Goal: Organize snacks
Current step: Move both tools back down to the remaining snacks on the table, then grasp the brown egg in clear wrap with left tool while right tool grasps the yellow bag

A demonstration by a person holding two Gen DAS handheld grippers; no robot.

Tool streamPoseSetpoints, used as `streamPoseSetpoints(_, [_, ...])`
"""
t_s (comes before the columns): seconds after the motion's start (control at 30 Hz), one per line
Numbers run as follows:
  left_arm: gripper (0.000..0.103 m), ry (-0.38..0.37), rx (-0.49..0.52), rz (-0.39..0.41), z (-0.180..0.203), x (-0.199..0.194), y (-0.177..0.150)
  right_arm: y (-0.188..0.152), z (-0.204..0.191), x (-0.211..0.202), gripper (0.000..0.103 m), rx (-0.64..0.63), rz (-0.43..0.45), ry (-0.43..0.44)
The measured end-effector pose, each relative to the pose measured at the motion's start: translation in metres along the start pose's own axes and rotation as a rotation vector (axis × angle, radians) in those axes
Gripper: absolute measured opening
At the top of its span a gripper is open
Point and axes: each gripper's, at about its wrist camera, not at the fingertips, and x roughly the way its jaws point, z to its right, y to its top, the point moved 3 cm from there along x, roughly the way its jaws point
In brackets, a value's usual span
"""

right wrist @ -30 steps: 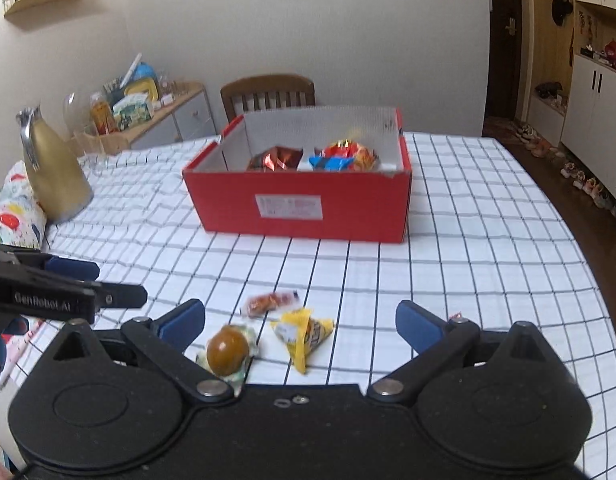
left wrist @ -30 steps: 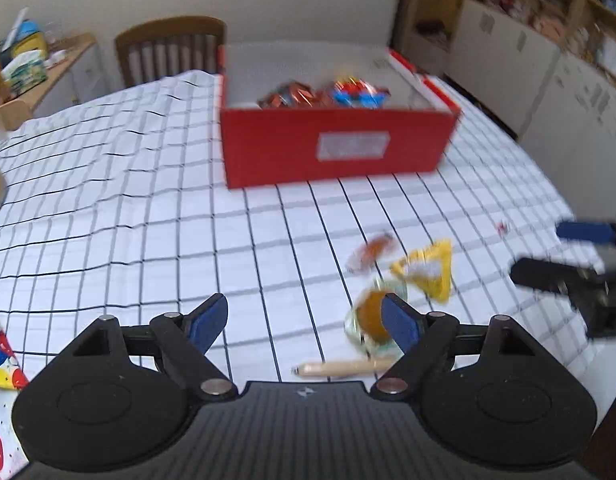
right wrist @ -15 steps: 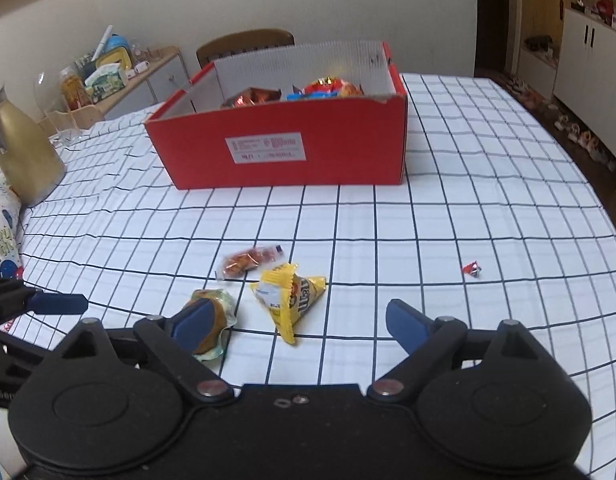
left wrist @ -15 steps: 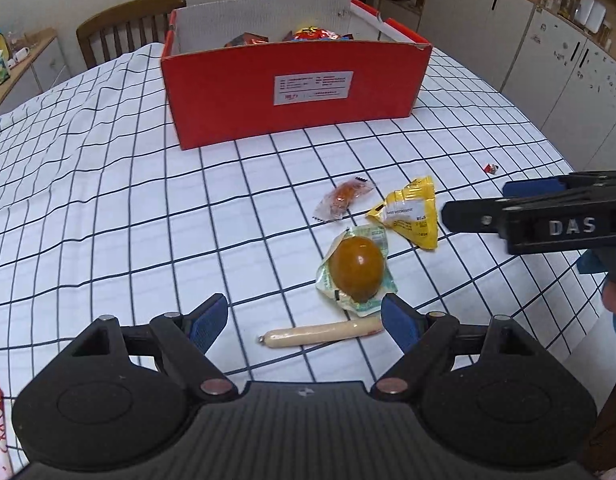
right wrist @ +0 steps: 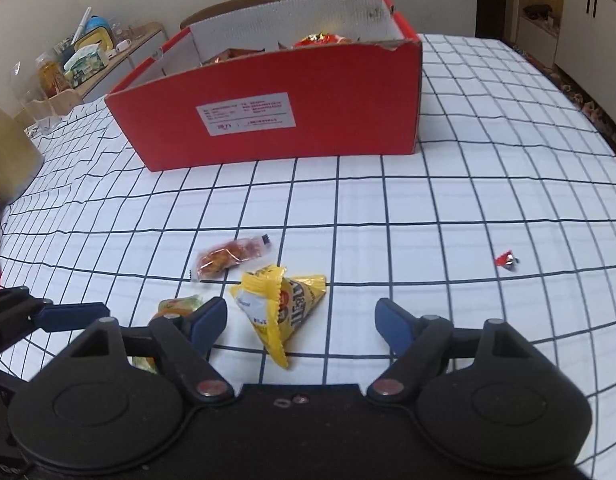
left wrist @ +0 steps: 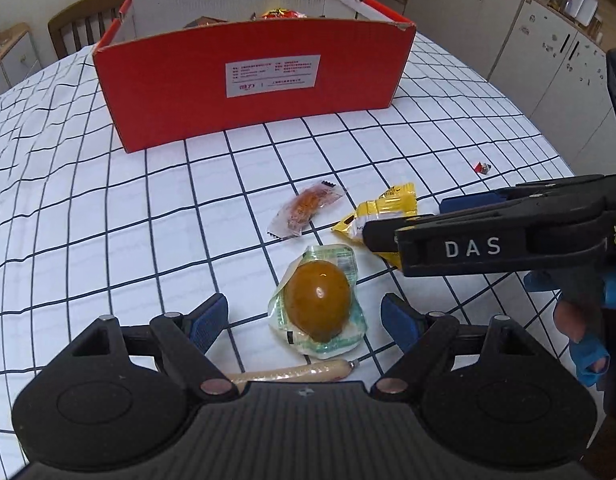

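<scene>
On the checked worktop [left wrist: 108,240], the left gripper [left wrist: 304,316] hovers with its jaws apart, straddling the packaged braised egg [left wrist: 318,300], positioned for a pickup; nothing is pinched yet. A wrapped sausage stick [left wrist: 292,372] lies just below the egg. Further right, a small orange snack packet [right wrist: 228,258] lies near the yellow candy bag [right wrist: 280,304], which sits between the right gripper's [right wrist: 300,320] jaws. These have just been closing but stand clear of the bag. The red box [right wrist: 276,120], already holding snacks, waits well behind, probably the destination. A tiny red wrapper [right wrist: 506,260] lies alone at the far right.
</scene>
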Motion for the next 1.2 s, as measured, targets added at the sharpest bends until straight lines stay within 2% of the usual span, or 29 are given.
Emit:
streamPoseSetpoints(0.27, [0.082, 0.023, 0.022, 0.01, 0.004, 0.008, 0.001, 0.003, -0.005, 0.012, 0.075, -0.024, -0.021, -0.011])
streamPoseSetpoints(0.47, [0.063, 0.031, 0.041, 0.008, 0.01, 0.01, 0.001, 0.005, -0.014, 0.013, 0.066, -0.053, -0.026, -0.009])
streamPoseSetpoints(0.57, [0.058, 0.032, 0.061, 0.006, 0.012, 0.011, 0.0, 0.003, -0.02, 0.013, 0.057, -0.087, -0.024, -0.027])
streamPoseSetpoints(0.67, [0.053, 0.037, 0.085, 0.013, 0.015, 0.011, 0.0, 0.002, -0.022, 0.014, 0.054, -0.099, -0.021, -0.044])
streamPoseSetpoints(0.9, [0.05, 0.033, 0.088, 0.013, 0.016, 0.01, 0.003, 0.003, -0.02, 0.013, 0.05, -0.093, -0.015, -0.065])
streamPoseSetpoints(1.2, [0.047, -0.007, 0.015, -0.009, 0.006, 0.006, 0.005, 0.0, -0.009, 0.0, 0.046, -0.042, -0.008, -0.082])
